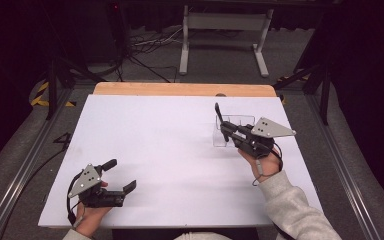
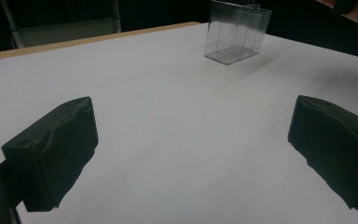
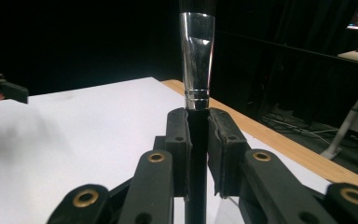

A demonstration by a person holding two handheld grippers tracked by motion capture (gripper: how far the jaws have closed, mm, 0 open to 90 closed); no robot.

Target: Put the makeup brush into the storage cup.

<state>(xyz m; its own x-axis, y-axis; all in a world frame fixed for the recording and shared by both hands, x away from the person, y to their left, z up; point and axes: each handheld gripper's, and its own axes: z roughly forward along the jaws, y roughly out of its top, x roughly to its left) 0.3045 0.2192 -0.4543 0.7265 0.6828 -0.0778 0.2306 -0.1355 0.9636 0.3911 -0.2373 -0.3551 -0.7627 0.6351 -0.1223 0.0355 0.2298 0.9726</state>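
My right gripper (image 1: 222, 125) sits toward the far right of the white surface (image 1: 170, 150), and its jaws are closed tight on the black handle of a brush (image 3: 196, 60) with a shiny silver metal ferrule. In the right gripper view the handle runs down between the two pads, the ferrule rises just above them, and the top of the brush is cut off by the frame, so I cannot tell what the bristles look like. From the high view the dark brush tip (image 1: 218, 111) points up and away from me, over the clear plastic box (image 1: 232, 131) that stands on the surface directly at the gripper's front end; whether the brush touches the box I cannot tell. The hand holding this gripper wears a light grey sleeve (image 1: 290, 205).

My left gripper (image 1: 120, 177) rests low near the front left corner of the surface, well apart from the box. Its jaws stand wide open with nothing between them; in the left gripper view I see bare white surface (image 2: 182, 140) between the two black pads (image 2: 56, 149), and the clear plastic box (image 2: 235, 32) stands upright far ahead, toward the wooden far edge (image 2: 88, 39) of the surface.
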